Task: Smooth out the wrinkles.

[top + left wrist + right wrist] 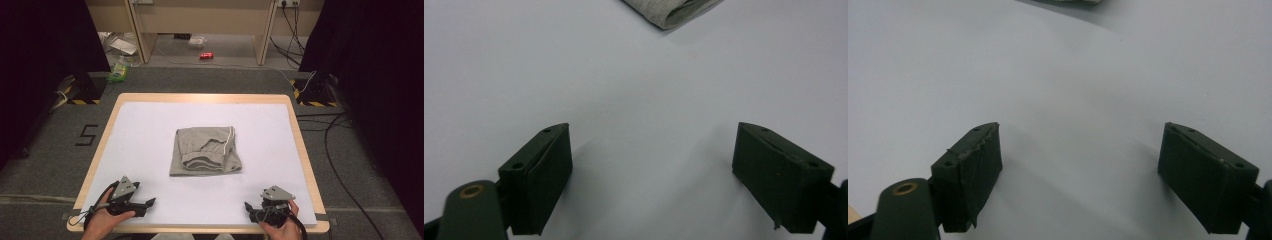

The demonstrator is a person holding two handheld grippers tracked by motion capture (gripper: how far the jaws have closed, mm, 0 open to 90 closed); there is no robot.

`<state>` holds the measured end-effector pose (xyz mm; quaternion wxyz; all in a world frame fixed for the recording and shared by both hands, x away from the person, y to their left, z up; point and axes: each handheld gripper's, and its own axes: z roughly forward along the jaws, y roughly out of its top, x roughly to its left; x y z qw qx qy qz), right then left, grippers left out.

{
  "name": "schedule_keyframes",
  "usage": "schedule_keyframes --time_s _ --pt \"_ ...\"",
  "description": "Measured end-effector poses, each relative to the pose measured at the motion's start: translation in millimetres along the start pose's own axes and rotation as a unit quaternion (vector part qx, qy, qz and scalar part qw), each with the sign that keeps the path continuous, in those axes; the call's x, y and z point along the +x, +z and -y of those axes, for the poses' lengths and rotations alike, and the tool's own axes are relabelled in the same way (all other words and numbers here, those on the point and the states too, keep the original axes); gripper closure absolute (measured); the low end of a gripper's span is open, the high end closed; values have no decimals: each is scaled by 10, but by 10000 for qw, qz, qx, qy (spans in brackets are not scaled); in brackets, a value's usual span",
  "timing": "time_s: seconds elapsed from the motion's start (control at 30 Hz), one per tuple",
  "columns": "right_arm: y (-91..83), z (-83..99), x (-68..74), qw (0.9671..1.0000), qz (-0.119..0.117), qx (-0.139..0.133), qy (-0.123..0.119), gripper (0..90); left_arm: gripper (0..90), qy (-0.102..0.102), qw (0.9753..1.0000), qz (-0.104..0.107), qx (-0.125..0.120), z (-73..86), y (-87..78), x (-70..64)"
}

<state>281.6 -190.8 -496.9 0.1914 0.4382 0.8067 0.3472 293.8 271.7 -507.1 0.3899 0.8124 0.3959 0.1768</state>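
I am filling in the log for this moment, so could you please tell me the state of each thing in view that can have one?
Grey garment: folded, lying flat mid-table, apart from both grippers.
Left gripper: open, empty, low over the white sheet near the table's front edge.
Right gripper: open, empty, low over the white sheet near the front edge.
White sheet: spread flat over the table.
Red can: lying on its side on the floor beyond the table.
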Motion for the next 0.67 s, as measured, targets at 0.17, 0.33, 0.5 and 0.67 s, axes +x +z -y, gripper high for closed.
schedule_keyframes --time_s 0.17,0.33,0.5,0.67 --pt "6 21 8 10000 5 -68 16 165 148 -40 9999 -23 -167 44 2 -10" --pt "9 22 11 10000 12 -75 15 163 146 -44 9998 -33 -171 46 5 -14" --pt "10 22 14 10000 17 -73 27 161 145 -51 9998 -25 -165 45 5 -12" --pt "9 19 13 10000 12 -61 37 161 146 -51 9999 -24 -131 36 6 -11"
